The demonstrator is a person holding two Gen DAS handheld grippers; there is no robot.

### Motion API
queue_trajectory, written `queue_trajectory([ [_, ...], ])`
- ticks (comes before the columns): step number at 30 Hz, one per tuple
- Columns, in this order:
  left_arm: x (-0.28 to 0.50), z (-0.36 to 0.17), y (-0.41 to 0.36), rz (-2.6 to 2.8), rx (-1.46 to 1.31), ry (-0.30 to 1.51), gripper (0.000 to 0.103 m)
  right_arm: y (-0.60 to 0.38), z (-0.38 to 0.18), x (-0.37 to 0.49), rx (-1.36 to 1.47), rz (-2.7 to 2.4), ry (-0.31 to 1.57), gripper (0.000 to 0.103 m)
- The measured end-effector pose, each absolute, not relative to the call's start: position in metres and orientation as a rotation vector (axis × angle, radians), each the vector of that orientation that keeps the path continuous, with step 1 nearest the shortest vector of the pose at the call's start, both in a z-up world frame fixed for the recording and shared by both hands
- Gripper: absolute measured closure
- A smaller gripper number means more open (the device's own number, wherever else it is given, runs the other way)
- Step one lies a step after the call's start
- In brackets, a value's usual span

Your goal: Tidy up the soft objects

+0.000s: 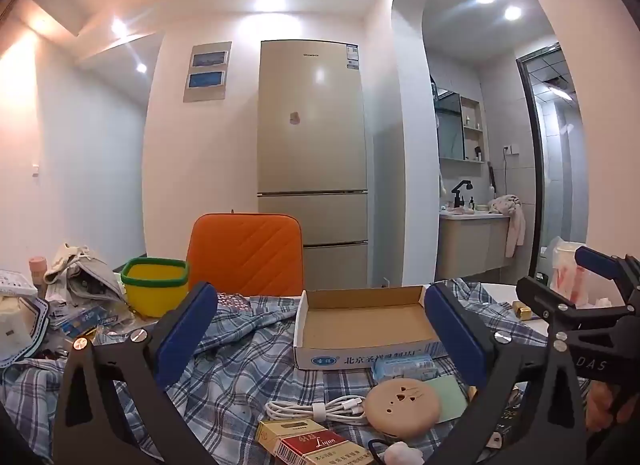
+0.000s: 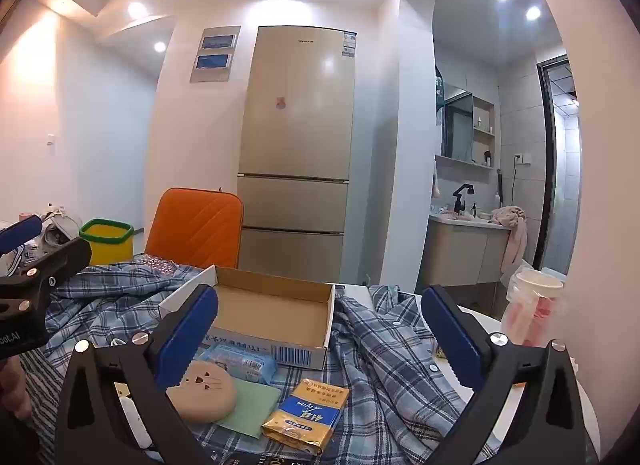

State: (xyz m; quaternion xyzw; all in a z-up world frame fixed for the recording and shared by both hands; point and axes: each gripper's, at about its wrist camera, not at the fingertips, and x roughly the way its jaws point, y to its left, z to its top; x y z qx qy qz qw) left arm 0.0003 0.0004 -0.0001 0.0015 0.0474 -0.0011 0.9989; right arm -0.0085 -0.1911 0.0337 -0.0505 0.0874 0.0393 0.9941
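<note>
Clutter covers the plaid shirt we have spread over the table: an open cardboard box sits on it in the middle, and in front of the box lie a blue tissue pack, a round tan cat-face case on a green pad, a coiled white cable and a red cigarette pack. From the right wrist we also see a yellow-and-blue packet beside the green pad. Our left gripper hangs above the shirt with its blue pads spread wide, holding nothing; the box stands between them. Our right gripper is likewise spread and empty, with the box's near corner and the rumpled collar side of the shirt between its fingers. To the left stand a yellow bin and an orange chair back; to the right the white table edge curves close, with a plastic-wrapped cup near it.
</note>
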Motion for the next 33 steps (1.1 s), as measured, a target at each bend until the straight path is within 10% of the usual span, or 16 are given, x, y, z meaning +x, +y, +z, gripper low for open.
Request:
queue_trajectory([
  [33, -0.008, 0.001, -0.002, 0.018, 0.023, 0.034, 0.000, -0.192, 0.030, 0.004, -0.091, -0.008, 0.238, 0.000],
])
